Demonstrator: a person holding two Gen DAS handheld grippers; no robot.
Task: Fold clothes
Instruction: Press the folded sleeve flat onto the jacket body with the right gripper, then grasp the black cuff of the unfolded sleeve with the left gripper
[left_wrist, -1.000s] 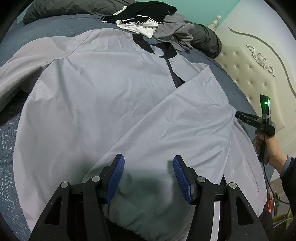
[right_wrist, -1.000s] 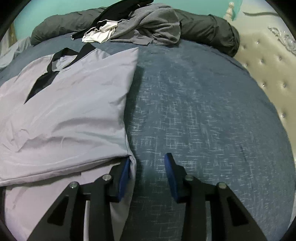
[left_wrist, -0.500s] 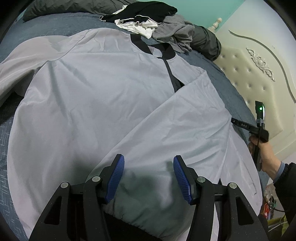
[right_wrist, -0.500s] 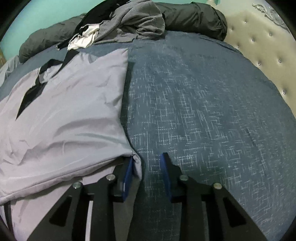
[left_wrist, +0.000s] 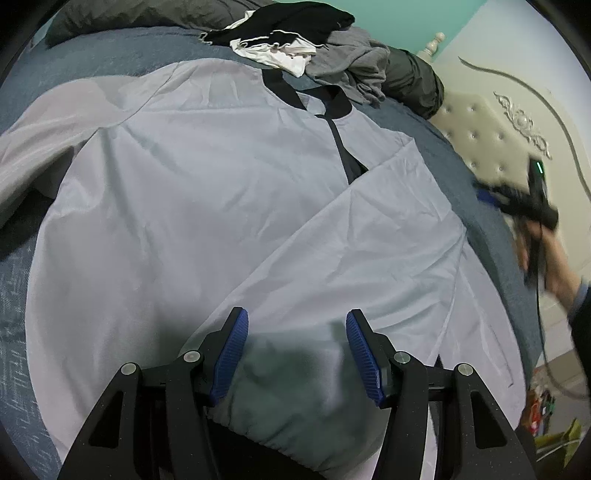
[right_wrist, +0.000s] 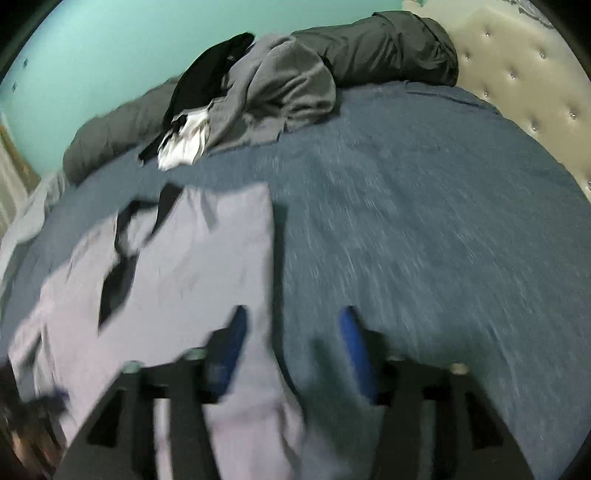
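Grey jacket (left_wrist: 207, 206) lay spread on bed (right_wrist: 424, 229), one side folded in. Thin, soft, probably slippery; best pinched at hem or cuff. Left gripper (left_wrist: 297, 356) half open, empty. Right gripper (right_wrist: 291, 354) just opened, nothing between jaws.

Open right gripper (right_wrist: 290, 347) above jacket (right_wrist: 192, 273)

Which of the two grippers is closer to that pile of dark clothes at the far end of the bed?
Neither clearly. The left gripper hangs over the jacket hem; the right gripper is off its folded edge. The clothes pile is far from both.
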